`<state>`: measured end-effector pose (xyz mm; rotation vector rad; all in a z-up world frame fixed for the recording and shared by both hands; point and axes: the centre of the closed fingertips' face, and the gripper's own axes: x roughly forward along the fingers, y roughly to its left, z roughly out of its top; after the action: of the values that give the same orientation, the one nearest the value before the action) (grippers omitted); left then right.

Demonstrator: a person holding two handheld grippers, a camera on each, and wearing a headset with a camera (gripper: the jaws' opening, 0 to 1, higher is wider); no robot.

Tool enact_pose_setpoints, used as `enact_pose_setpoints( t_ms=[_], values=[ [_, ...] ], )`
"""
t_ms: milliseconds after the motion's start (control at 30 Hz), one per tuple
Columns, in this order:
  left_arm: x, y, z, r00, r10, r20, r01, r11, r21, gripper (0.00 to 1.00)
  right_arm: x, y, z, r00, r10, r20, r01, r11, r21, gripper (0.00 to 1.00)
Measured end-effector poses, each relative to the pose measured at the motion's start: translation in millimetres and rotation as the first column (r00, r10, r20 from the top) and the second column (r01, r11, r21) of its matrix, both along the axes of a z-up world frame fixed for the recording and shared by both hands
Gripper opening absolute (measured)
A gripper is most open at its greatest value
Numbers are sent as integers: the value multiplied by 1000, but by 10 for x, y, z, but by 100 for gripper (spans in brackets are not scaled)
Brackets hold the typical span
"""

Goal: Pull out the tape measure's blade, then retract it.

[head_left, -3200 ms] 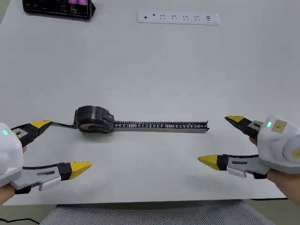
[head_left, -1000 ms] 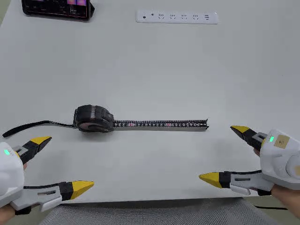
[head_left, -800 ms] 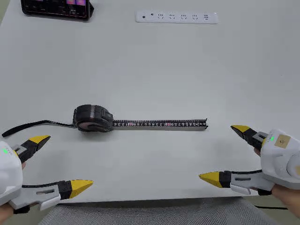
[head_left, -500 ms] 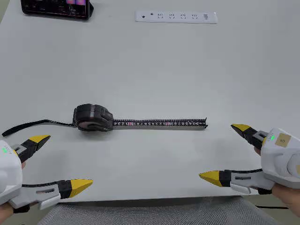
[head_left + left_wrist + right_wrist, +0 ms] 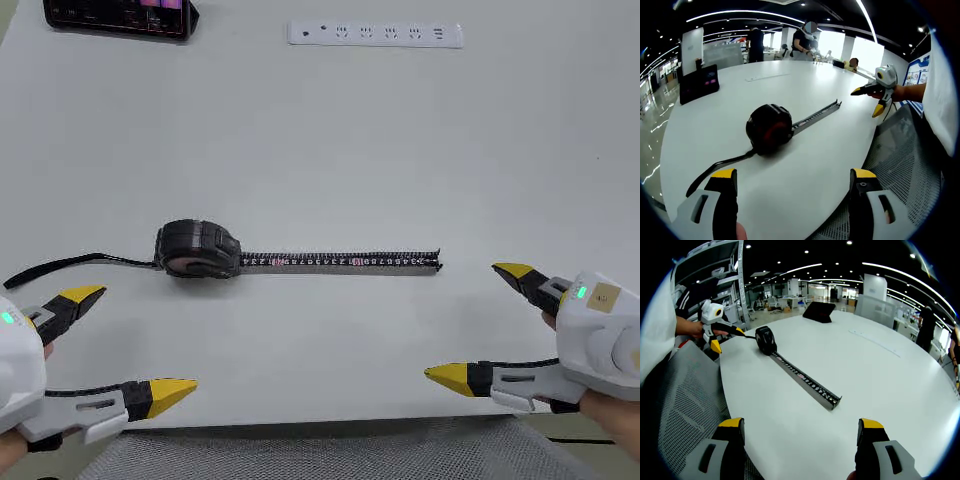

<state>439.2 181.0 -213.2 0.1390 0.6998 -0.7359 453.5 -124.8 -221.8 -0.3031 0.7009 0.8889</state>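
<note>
Left tool (image 5: 140, 338) and right tool (image 5: 466, 320) both gape wide, empty, near the tape (image 5: 197, 249); its blade (image 5: 340, 261) lies extended on the worktop (image 5: 320, 140).

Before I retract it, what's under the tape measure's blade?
The blade lies along the white table, and nothing shows beneath it. The strip of table that it covers is hidden.

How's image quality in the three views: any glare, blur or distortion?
Head view: flat, even light, soft shadows, tape measure and blade sharp. Left gripper view: heavy fisheye curving the table edge, windows blown out. Right gripper view: same fisheye bend, ceiling lights bright, no glare on the blade.
</note>
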Motion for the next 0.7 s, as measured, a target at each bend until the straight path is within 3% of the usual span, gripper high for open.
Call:
enact_pose_setpoints(
  t_ms=[700],
  values=[
    [-7, 27, 3, 1000, 7, 0, -7, 1000, 1, 91, -17, 2, -8, 1000, -1, -1, 1, 1000, 0, 92]
  ],
)
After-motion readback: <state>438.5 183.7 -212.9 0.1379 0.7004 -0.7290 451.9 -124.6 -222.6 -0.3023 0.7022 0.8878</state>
